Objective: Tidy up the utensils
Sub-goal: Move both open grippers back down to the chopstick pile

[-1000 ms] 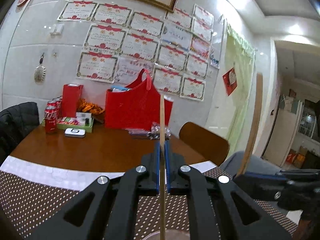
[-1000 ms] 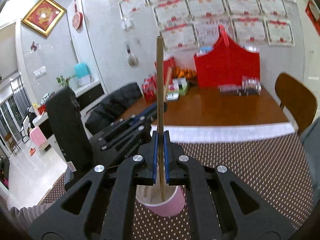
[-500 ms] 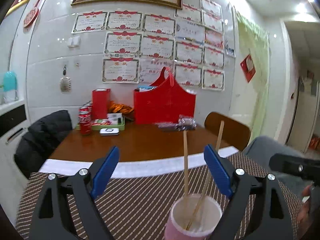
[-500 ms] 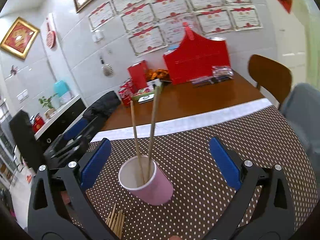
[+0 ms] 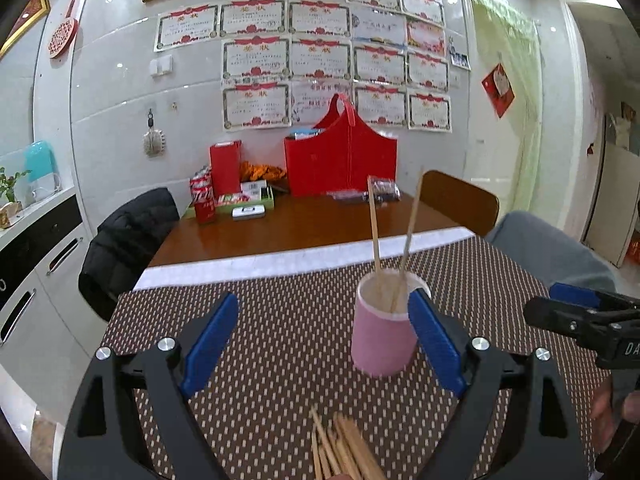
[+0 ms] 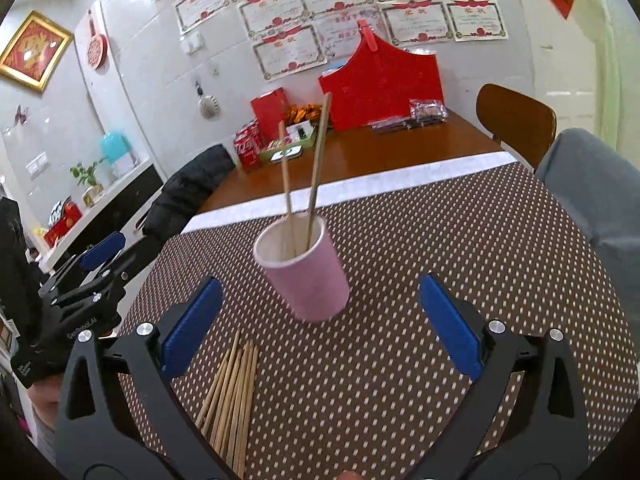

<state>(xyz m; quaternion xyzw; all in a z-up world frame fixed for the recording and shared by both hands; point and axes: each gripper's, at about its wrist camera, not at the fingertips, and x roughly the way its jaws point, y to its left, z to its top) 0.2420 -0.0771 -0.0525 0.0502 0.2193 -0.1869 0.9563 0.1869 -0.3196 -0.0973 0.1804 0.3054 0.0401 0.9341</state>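
Both claws wide, holding nothing: left gripper, right gripper. 2 chopsticks upright in pink cup; loose pile flat on mat, guessing easy grab next.

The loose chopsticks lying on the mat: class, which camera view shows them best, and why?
The right wrist view. There the loose chopsticks lie as a nearly full bundle on the dotted mat, in front of the pink cup. The left wrist view catches only their ends at the bottom edge.
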